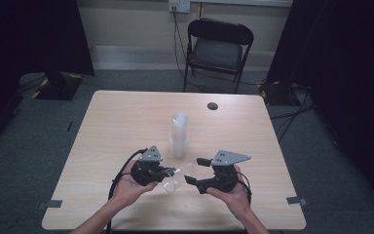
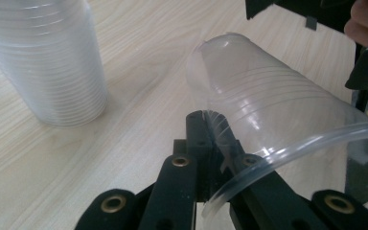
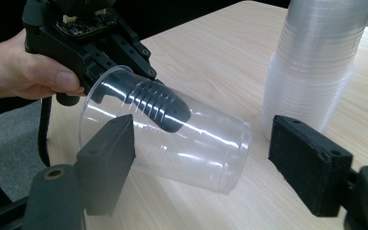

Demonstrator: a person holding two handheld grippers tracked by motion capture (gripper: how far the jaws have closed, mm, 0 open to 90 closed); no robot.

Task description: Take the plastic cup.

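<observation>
Clear cup (image 3: 172, 139) on left fingers (image 3: 160, 108)

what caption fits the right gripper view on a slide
Left gripper pinches the clear cup's wall, open right gripper facing it.

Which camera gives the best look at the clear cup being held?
The right gripper view: the whole clear plastic cup lies sideways there, rim pinched by the left claw. The left gripper view crops it; the high view shows it small.

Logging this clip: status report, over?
Left gripper shut on clear cup wall, one jaw inside. Right gripper open, jaws astride cup. Cup stack stands clear behind.
</observation>
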